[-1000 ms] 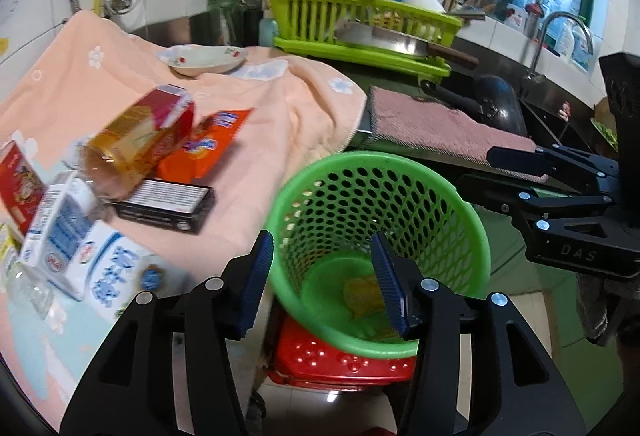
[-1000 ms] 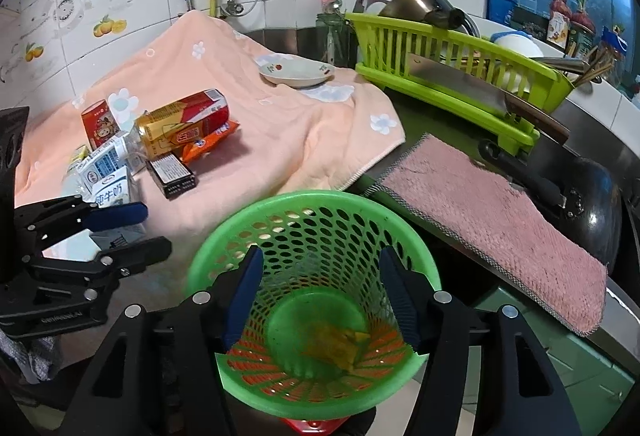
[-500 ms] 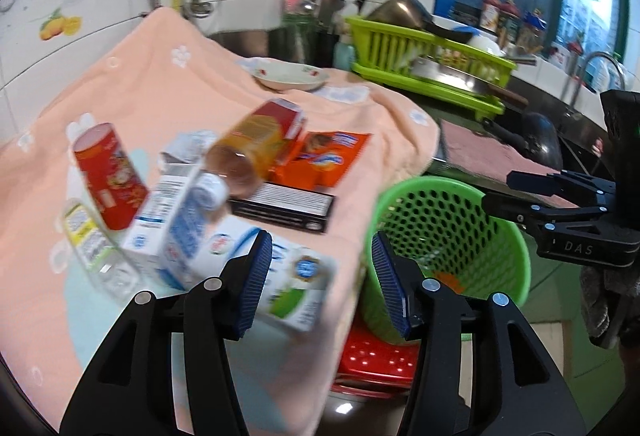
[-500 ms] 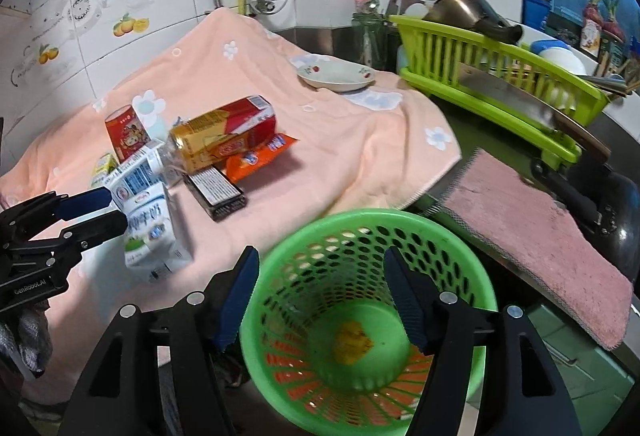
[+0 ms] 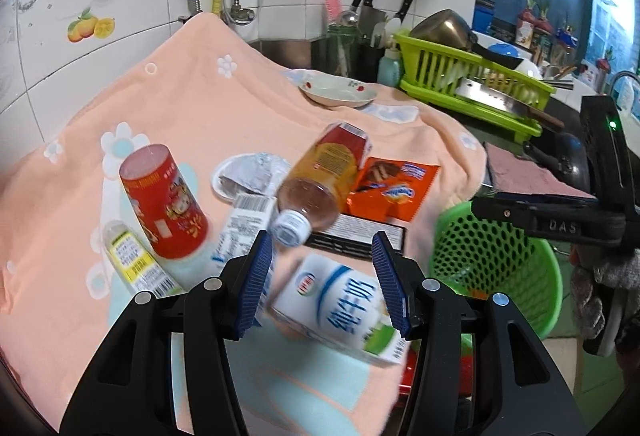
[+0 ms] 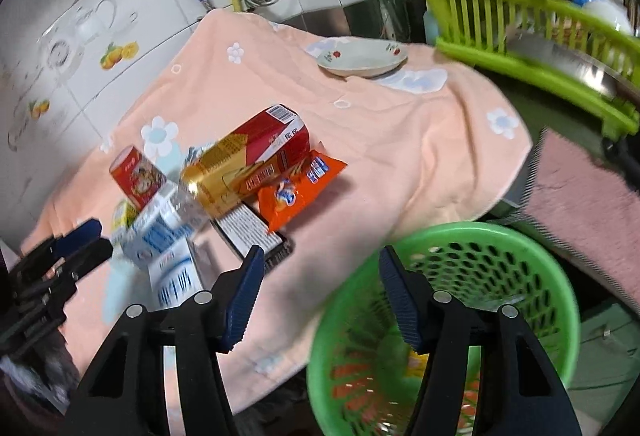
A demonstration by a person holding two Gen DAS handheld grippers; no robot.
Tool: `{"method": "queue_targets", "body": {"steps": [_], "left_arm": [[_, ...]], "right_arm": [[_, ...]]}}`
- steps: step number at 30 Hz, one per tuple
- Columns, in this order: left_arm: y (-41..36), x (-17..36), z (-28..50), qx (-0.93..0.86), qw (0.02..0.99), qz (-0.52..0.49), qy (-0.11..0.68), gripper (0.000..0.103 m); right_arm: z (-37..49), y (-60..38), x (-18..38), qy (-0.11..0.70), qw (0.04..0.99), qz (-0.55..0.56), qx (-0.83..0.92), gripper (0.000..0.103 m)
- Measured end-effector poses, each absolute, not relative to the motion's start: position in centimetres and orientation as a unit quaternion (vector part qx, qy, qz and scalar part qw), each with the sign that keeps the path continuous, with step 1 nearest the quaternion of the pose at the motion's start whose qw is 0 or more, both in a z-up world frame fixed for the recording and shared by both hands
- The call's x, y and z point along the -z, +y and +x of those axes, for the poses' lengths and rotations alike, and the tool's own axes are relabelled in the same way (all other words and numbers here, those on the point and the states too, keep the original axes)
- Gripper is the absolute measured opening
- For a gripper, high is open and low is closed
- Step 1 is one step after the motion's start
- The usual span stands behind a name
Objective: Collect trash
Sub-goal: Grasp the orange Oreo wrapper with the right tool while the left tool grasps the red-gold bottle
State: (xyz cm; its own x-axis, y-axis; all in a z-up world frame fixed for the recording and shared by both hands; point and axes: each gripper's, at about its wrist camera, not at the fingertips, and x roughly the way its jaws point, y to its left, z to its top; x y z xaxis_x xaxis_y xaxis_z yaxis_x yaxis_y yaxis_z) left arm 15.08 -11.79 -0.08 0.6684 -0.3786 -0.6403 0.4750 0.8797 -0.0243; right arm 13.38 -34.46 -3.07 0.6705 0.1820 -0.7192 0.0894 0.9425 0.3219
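Note:
Trash lies on a peach towel (image 5: 200,108): a red cup (image 5: 164,204), a small yellow-labelled bottle (image 5: 132,260), a drink bottle (image 5: 324,176) on its side, an orange snack packet (image 5: 396,188), a black box (image 5: 360,236) and two milk cartons. My left gripper (image 5: 322,276) hovers open just above the nearer white-and-blue carton (image 5: 340,304), its pads clear of it. My right gripper (image 6: 320,276) hangs over the towel's front edge beside the green basket (image 6: 460,300). Its jaws are closing with nothing between them. A yellow scrap (image 6: 418,358) lies in the basket.
A plate (image 5: 340,94) sits at the towel's far end. Behind it are a knife holder and a lime dish rack (image 5: 472,76) with a cleaver. A pink cloth (image 6: 584,204) and a dark pan lie right of the towel. The basket stands on a red stool (image 5: 432,368).
Both grippers have swung left, from over the green basket to the trash on the towel. The left one now hangs over the white-and-blue carton.

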Motion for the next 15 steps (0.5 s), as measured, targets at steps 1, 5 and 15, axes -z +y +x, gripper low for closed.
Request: {"method": "queue_targets", "body": {"steps": [1,5,15], "left_arm": [[-11.9,0.0,15.7,0.233,0.910,0.075,0.334,0.052],[-12.1,-0.1,17.2,0.234,0.908,0.082,0.338,0.052],[-13.7,0.2,20.7,0.238,0.900,0.104,0.350,0.064]], "right_arm": [[14.1,-34.6,3.3,0.407,0.895,0.181,-0.029,0.055],[16.6,-35.0,4.2,0.413,0.883,0.221,-0.033,0.052],[21.1,-35.5,6.5,0.426,0.862,0.272,-0.031,0.046]]}}
